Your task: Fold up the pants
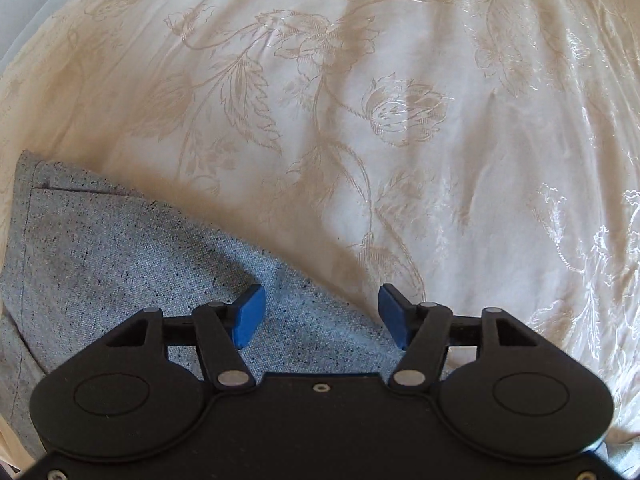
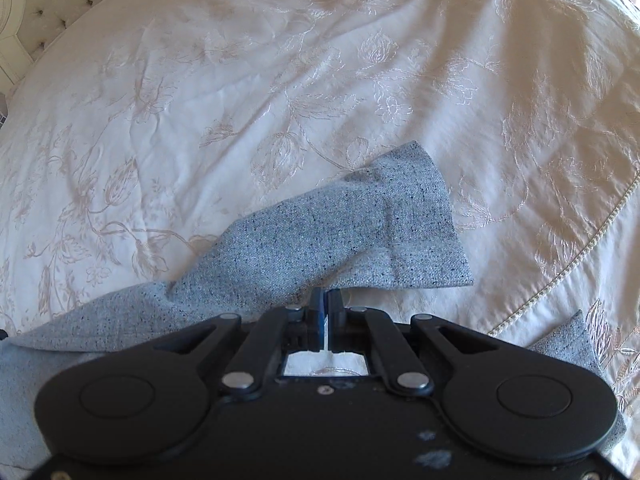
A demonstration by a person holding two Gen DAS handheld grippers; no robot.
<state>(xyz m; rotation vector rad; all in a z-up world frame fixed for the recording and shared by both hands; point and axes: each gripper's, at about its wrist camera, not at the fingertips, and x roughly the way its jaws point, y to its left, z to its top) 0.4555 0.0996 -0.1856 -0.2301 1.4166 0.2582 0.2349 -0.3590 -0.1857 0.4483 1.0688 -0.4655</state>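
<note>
Left claw [image 1: 322, 316]: stood wide open above the grey pants [image 1: 120, 264], gripping nothing.
Right claw [image 2: 326, 308]: was pinched closed on the pants' edge.
Bed: floral bedspread [image 2: 200, 100] lay under the pants.

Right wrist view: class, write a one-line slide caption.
Right gripper shut on grey pants over an embroidered cream bedspread.
</note>
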